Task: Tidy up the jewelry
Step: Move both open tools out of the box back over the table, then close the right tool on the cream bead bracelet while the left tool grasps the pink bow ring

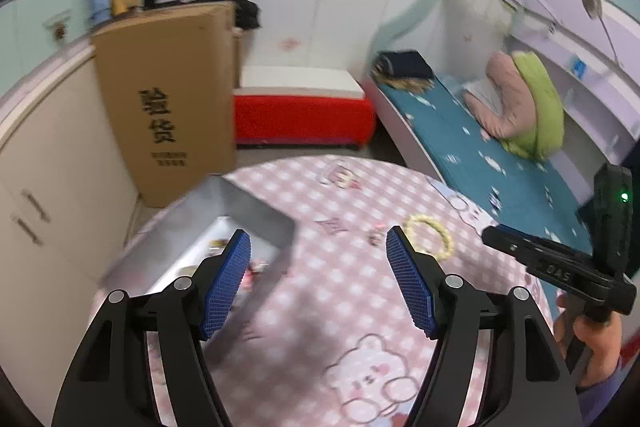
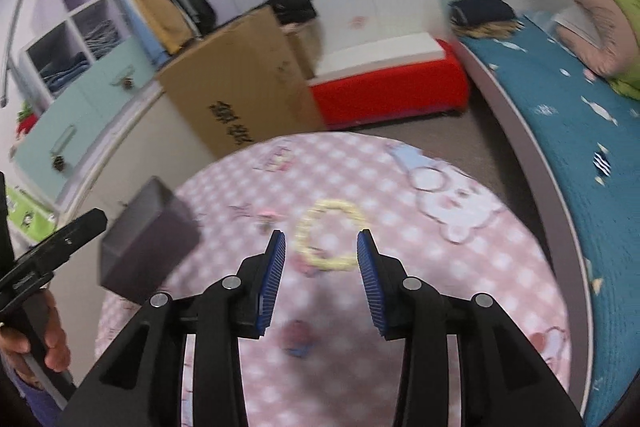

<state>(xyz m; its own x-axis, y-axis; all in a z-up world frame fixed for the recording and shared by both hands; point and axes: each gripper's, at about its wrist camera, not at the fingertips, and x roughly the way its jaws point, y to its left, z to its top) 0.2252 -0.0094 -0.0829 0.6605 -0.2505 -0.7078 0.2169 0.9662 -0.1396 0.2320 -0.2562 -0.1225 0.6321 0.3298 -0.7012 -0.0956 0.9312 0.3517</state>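
A pale yellow bead bracelet [image 1: 431, 235] lies on the round table with the pink checked cloth [image 1: 320, 299]; it also shows in the right wrist view [image 2: 327, 239]. A small pink trinket [image 1: 375, 235] lies left of it. A grey open box [image 1: 224, 227] stands at the table's left, with small items inside; in the right wrist view it shows as a dark box [image 2: 148, 239]. My left gripper [image 1: 318, 247] is open and empty, above the table beside the box. My right gripper [image 2: 321, 245] is open and empty, hovering just before the bracelet.
A tall cardboard carton [image 1: 168, 95] leans by a cream cabinet [image 1: 52, 163] beyond the table. A red bench [image 1: 300, 115] stands against the wall. A bed with a blue sheet [image 1: 480, 147] runs along the right. The other hand-held gripper [image 1: 560, 263] shows at the right edge.
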